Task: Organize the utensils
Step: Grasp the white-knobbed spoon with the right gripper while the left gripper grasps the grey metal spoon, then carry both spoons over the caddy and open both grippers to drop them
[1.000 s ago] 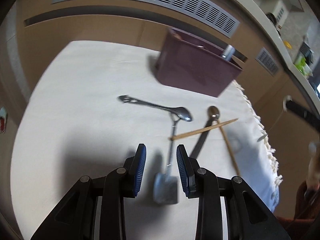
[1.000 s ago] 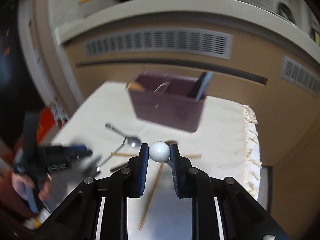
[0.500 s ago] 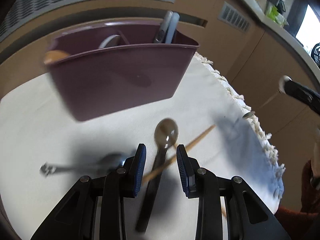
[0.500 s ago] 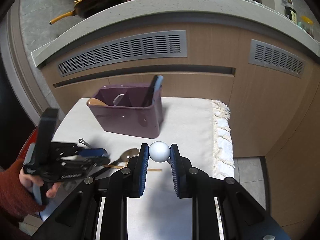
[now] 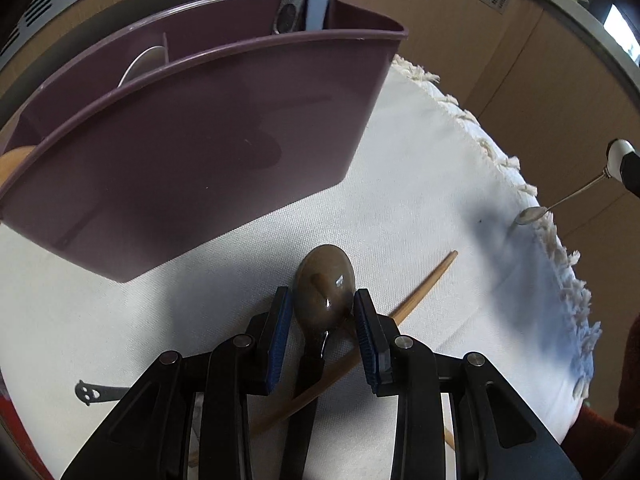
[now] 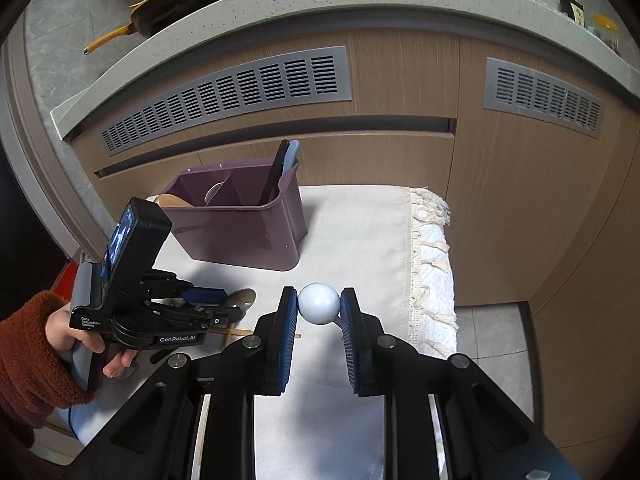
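left gripper [image 5: 320, 312] shifted; brown spoon [image 5: 325, 280] bowl now between jaws.

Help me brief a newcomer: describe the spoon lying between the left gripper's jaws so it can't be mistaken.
Start at the purple caddy on the white cloth. Just in front of it lies the dark spoon, its bowl towards the caddy, between the left gripper jaws. Unlike the pale wooden chopstick crossing it, it is glossy brown with a black handle.

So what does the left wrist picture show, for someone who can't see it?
The left gripper hangs open around the bowl of a dark spoon lying across a wooden chopstick on a white cloth, with a purple utensil caddy behind.
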### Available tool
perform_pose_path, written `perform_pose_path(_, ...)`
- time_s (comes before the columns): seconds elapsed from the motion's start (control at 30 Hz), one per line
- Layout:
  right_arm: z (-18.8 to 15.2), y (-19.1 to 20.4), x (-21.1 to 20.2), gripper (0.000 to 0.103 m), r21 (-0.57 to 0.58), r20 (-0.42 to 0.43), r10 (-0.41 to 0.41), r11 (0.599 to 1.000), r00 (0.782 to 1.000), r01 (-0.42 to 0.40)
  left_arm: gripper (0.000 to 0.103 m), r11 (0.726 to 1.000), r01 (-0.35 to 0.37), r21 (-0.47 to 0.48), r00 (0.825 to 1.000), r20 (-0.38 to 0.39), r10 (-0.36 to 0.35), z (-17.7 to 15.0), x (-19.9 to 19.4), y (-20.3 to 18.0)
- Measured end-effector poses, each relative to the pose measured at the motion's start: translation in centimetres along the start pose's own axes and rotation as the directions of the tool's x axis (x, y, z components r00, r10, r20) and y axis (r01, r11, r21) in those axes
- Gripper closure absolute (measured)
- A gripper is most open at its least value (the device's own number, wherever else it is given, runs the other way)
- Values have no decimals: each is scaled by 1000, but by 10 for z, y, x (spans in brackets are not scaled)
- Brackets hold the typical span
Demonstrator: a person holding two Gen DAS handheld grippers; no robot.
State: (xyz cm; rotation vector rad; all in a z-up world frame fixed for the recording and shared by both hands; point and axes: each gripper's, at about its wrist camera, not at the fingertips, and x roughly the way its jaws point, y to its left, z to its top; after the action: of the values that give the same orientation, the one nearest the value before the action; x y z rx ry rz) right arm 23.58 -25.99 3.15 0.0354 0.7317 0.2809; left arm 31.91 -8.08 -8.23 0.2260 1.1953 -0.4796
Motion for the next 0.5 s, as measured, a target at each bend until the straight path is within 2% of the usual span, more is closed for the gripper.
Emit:
perform_pose_path(0.17,0,8,0,84,1,9,18,1000,1000,-18,69,998,-37,49,999,-12,38,-2,1,-9)
perform_pose_path(0.37,-1,19,-3,83,-16,15,31,999,999,-31,70,999,-44,-12,999,4,44,-2,0,-7)
perform_pose_path(0.4,-2,21,-5,83,-19,18,34,999,999,-33,70,999,-39,-21,999,14,39,-4,-2,-5)
perform_pose_path(0.5,-3,24,-12,83,-28,23,42,999,999,-41,70,995,43,-87,995,91,-35,-19,-22,3)
